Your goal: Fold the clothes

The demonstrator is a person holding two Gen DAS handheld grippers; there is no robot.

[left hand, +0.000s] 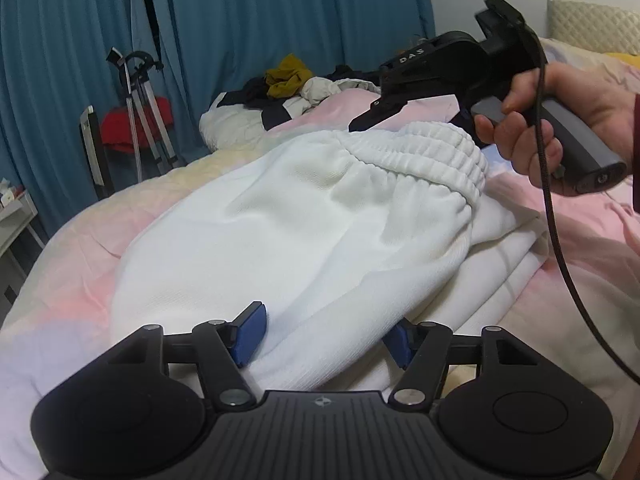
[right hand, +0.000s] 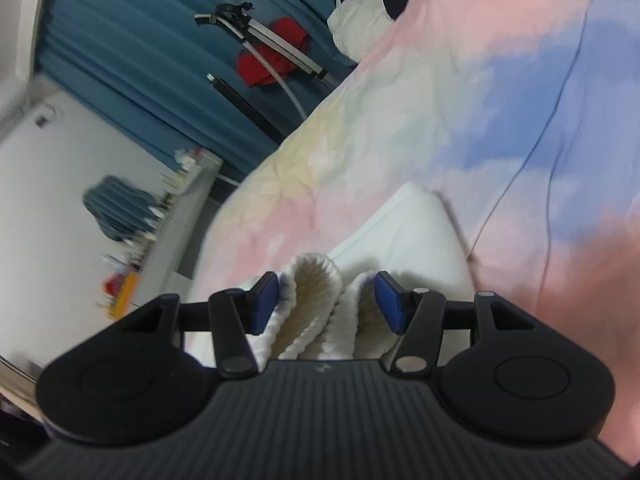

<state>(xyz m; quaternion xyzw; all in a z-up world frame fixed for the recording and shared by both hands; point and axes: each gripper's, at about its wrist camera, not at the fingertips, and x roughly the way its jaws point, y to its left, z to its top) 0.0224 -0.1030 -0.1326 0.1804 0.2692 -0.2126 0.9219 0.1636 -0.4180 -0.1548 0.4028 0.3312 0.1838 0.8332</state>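
A white garment (left hand: 280, 216) of soft, finely ribbed knit is spread over a bed (left hand: 80, 248) whose quilted cover is printed in pale pink, yellow and blue washes. The garment is doubled over into thick, rounded layers, and its gathered elastic waistband (left hand: 424, 148), puckered into close ridges, lies at the far end. The left gripper (left hand: 322, 338) is seen at the near end of the cloth: its jaws are spread, a bulge of white fabric lies between the flat blue pads (left hand: 250, 334), and whether the pads press on it cannot be told, since the right-hand pad is partly hidden by the fold. The right gripper (right hand: 326, 304), matte black with ridged housing, is held by a hand (left hand: 560, 120) wrapped around a grey handle, with a braided black cable hanging from it. In the right wrist view, its jaws are set partway apart with the ruffled waistband bunched into two upright folds between the blue pads, both of which are touched by the cloth. At the far end of the bed a loose heap of clothes (left hand: 296, 84) in mustard, black and cream is piled. Behind it, pleated teal curtains (left hand: 240, 20) hang, and a metal stand with a red item (left hand: 132, 120) is set beside the bed.
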